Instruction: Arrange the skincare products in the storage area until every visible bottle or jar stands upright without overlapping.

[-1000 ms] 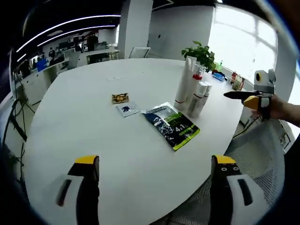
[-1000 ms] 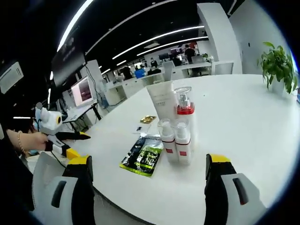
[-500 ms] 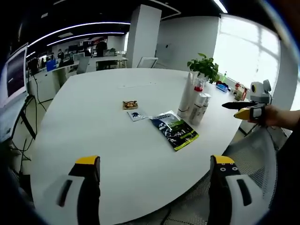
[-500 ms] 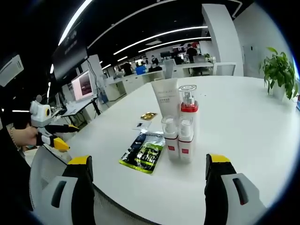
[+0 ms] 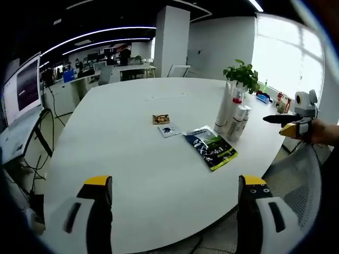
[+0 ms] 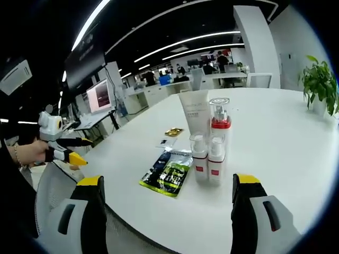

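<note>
Left gripper view: left gripper is hovering over the near edge of the white table, jaws wide apart, nothing btwn them. Skincare group is standing at the far right of the table: a tall white tube upright w/ long axis vertical, a red-collared pump bottle just behind it, and two small spray bottles just beside, nearer the table edge, also upright. A green-and-black sachet is lying flat left of the bottles, long axis running diagonally from far-left to near-right. A small blue-white packet and a small gold packet are lying flat farther left, near each other. A potted plant is sitting behind the bottles. Right gripper is coming in at the far right, held off the table edge, tips pointing left toward the bottles. Right gripper view: right gripper is hanging w/ fingers spread, empty. Tube, pump bottle and the two spray bottles are standing upright in a tight cluster, centre; whether they're touching, can't tell. Sachet is lying flat left of them, packets beyond it. Left gripper is showing at far left, off the table, pointing right.
</note>
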A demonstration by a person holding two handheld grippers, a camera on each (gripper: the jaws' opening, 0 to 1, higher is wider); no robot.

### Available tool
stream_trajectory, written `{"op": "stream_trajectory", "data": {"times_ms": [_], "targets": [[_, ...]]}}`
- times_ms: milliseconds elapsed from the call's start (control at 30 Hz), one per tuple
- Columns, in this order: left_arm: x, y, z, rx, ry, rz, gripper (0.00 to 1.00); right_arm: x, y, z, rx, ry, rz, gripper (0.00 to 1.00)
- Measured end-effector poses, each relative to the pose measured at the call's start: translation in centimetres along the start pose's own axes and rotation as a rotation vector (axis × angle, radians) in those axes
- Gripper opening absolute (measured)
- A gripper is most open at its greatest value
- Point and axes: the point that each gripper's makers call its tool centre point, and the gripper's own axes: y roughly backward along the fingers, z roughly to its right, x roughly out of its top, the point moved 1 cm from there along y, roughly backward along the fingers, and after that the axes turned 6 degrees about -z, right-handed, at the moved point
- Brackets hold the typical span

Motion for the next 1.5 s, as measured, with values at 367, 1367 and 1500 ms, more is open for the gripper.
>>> {"op": "stream_trajectory", "data": {"times_ms": [367, 1367, 1500], "targets": [[-0.3, -0.3, -0.6, 0.03, 0.002, -0.037, 0.99, -0.1, -0.2, -0.2, 0.013, 0.001, -0.015, 1.0], [3.7, -8.2, 1.3, -0.035, -0.022, -0.178, 0.97, -0.9, -0.2, 0.4, -0.015, -0.014, -0.046, 0.99], [4.2, -9.7, 1.3, -0.023, -0.02, -0.213, 0.97, -1.0, -0.2, 0.7, -0.021, -0.021, -0.042, 0.99]]}}
